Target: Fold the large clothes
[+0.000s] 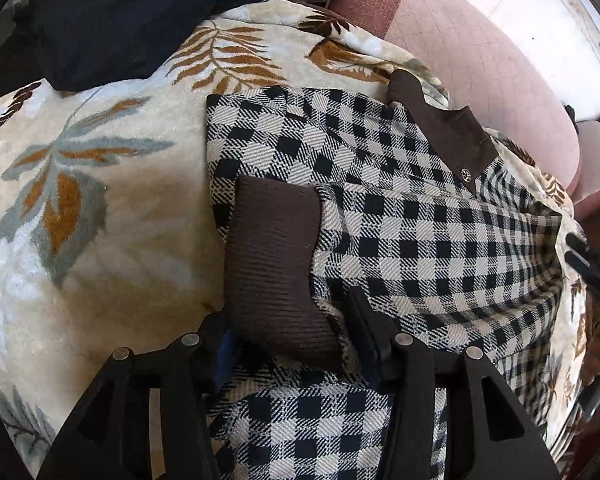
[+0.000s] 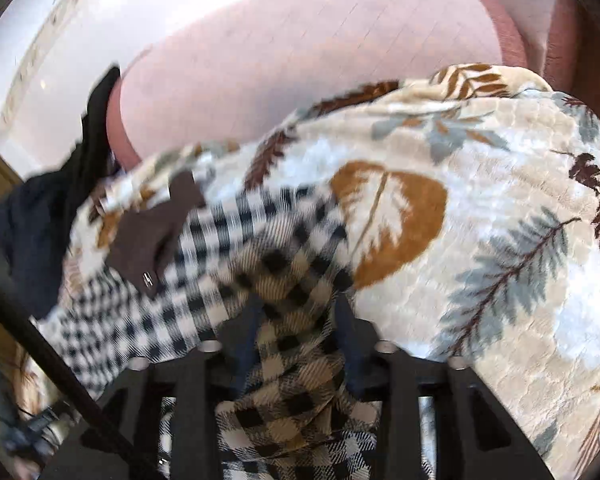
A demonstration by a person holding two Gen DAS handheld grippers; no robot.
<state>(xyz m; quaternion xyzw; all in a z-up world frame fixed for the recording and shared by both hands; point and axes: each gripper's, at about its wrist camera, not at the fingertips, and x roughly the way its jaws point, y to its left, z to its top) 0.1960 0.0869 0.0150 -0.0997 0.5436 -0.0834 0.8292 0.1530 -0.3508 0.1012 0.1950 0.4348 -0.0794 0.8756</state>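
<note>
A black-and-cream checked jacket (image 1: pixel 400 208) with a brown collar (image 1: pixel 448 132) lies on a leaf-print blanket (image 1: pixel 100 200). Its brown ribbed cuff (image 1: pixel 276 264) lies folded across the body. My left gripper (image 1: pixel 288 332) holds the cuff end of the sleeve between its fingers, jaws fairly wide around the thick cloth. My right gripper (image 2: pixel 296 320) is shut on a bunched edge of the jacket (image 2: pixel 284 280), seen blurred in the right wrist view. The right gripper also shows at the right edge of the left wrist view (image 1: pixel 592 264).
A dark navy garment (image 1: pixel 120 20) lies on the blanket beyond the jacket. A pink quilted cushion or mattress (image 2: pixel 300 60) lies behind the blanket. White floor (image 1: pixel 560 12) shows past it.
</note>
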